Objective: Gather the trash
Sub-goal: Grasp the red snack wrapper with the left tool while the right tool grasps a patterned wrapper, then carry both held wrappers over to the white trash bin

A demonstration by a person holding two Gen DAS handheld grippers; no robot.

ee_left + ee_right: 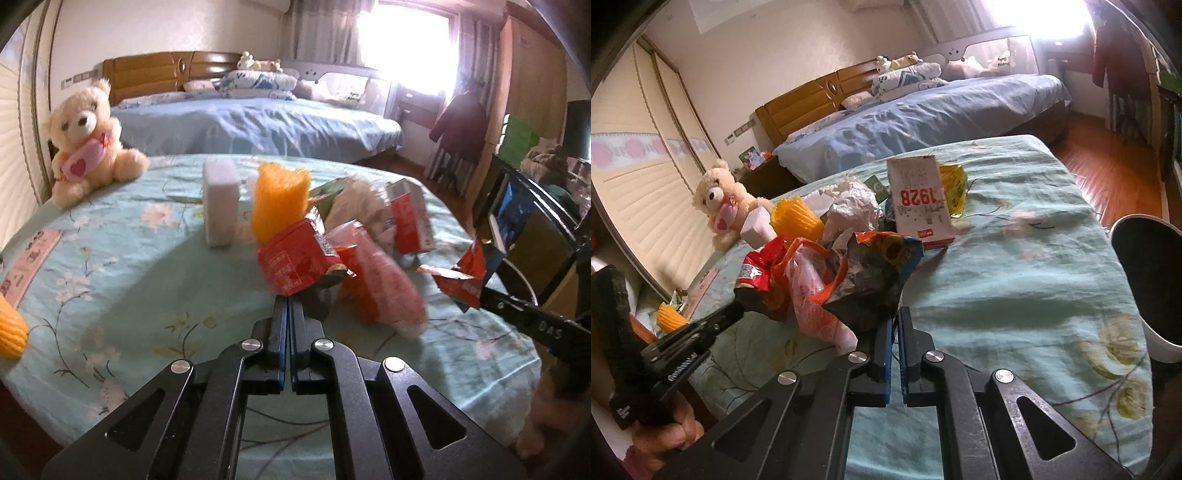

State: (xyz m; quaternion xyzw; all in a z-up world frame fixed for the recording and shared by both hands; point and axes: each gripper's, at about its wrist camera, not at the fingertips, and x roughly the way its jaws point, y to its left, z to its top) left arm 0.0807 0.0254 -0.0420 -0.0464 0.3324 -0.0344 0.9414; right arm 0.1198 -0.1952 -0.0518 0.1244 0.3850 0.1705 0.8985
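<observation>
A: Where are we w/ the trash?

B: Biggest first: table (1015, 288) w/ teal flower cloth fills the right wrist view. Bin (1160, 339), white w/ dark inside, sits at 3 o'clock just off the table edge. Trash pile (849, 236) is mid-table, 11 to 12 o'clock from the right gripper (895, 325).

A: Jaws?

B: Both clenched. Right one pinches the crumpled snack bag (871, 280) by its near corner. Left gripper (287, 301) is clamped on the red wrapper (291, 266). A pink plastic bag (380, 280) hangs between the two; can't tell if it's caught up w/ either.

A: So which step?

B: I'd say grab done, carry to the bin not yet done. Next move prob needs both pieces raised clear of the pile, then swung toward 3 o'clock and let go over the bin mouth.

A: Room to move?

B: Good on the bin side: bare cloth from 1 to 4 o'clock, nothing standing there. Table edge curves in near the bin, so the drop is just past the edge. Tighter at 12: the 1928 box (919, 199) stands there. In the left wrist view the teddy (85, 140) sits at 10, the orange foam net (277, 199) and white foam block (219, 206) at 11 to 12, all left for later.

A: Risk?

B: Loose wrappers might drag along or slip off.
</observation>
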